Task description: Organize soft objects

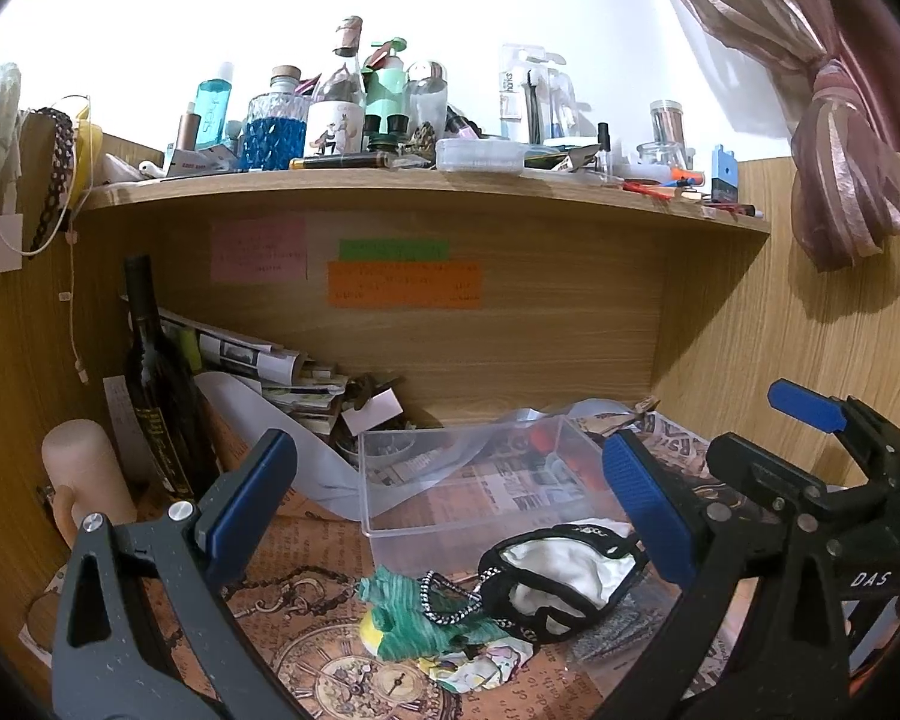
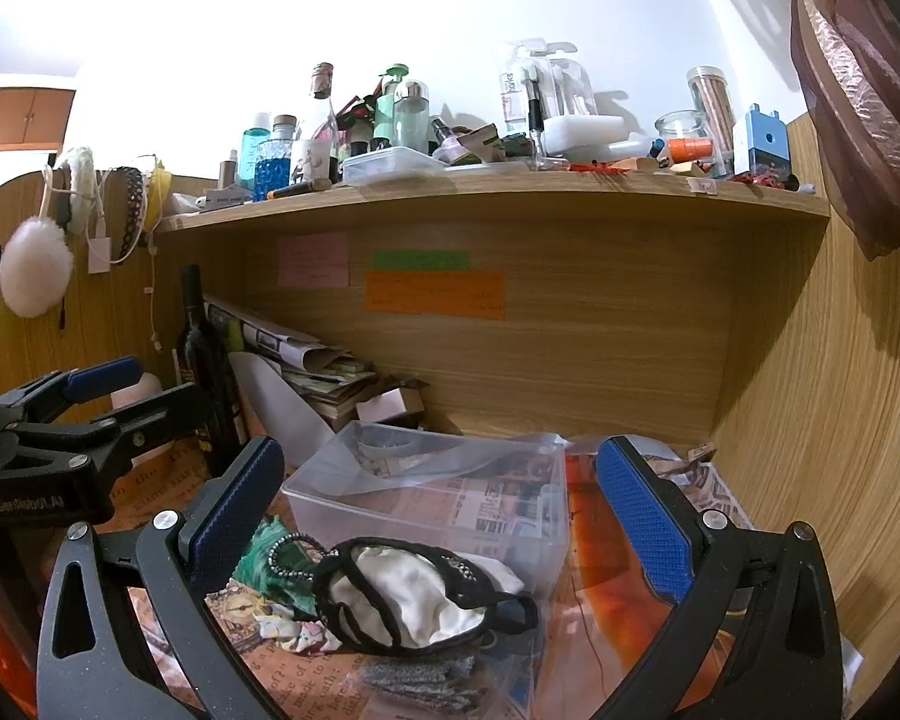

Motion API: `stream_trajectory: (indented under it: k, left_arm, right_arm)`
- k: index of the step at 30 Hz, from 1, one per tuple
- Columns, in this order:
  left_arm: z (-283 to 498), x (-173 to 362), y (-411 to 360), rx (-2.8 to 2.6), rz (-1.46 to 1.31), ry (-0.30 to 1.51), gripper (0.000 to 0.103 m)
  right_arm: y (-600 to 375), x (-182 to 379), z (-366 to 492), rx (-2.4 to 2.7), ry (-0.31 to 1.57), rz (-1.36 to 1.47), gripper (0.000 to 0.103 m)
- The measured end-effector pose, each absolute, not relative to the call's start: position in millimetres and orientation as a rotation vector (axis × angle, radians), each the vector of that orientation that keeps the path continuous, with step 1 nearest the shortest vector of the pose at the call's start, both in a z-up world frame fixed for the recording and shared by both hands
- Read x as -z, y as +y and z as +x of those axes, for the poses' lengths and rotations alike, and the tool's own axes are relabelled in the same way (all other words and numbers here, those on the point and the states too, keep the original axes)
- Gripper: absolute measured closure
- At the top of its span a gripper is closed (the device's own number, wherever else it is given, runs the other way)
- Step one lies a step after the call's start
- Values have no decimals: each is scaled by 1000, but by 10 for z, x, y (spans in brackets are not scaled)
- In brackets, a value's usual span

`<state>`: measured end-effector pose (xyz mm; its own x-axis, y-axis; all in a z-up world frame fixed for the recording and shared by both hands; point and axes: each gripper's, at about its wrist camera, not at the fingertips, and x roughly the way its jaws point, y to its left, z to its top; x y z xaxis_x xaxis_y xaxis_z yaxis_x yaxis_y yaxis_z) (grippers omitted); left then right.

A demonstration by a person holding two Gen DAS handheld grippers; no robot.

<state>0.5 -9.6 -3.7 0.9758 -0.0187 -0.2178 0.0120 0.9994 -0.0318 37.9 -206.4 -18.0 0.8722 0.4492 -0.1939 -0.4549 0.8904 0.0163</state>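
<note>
A small heap of soft things lies on the desk in front of a clear plastic box (image 1: 474,480) (image 2: 426,498): a white cloth with black trim (image 1: 561,579) (image 2: 414,594), a green knitted piece (image 1: 414,612) (image 2: 264,558), a floral cloth (image 1: 480,666) and a grey glittery piece (image 2: 426,684). My left gripper (image 1: 450,504) is open and empty, above and just behind the heap. My right gripper (image 2: 444,522) is open and empty over the white cloth. Each gripper shows in the other's view, the right (image 1: 810,438) and the left (image 2: 84,408).
A dark wine bottle (image 1: 156,384) (image 2: 201,372), stacked papers (image 1: 270,366) and a pink cylinder (image 1: 84,474) stand at the back left. A cluttered shelf (image 1: 426,186) hangs overhead. Wooden walls close in the back and the right side (image 2: 810,420).
</note>
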Motion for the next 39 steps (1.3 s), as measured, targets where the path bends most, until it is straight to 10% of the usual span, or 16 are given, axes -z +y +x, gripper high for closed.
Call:
stream_trajectory:
  k: [39]
  left_arm:
    - [7,37,-112,19,-15,206,0]
  right_arm:
    - [-2089,175,398,-474,195,-5,0]
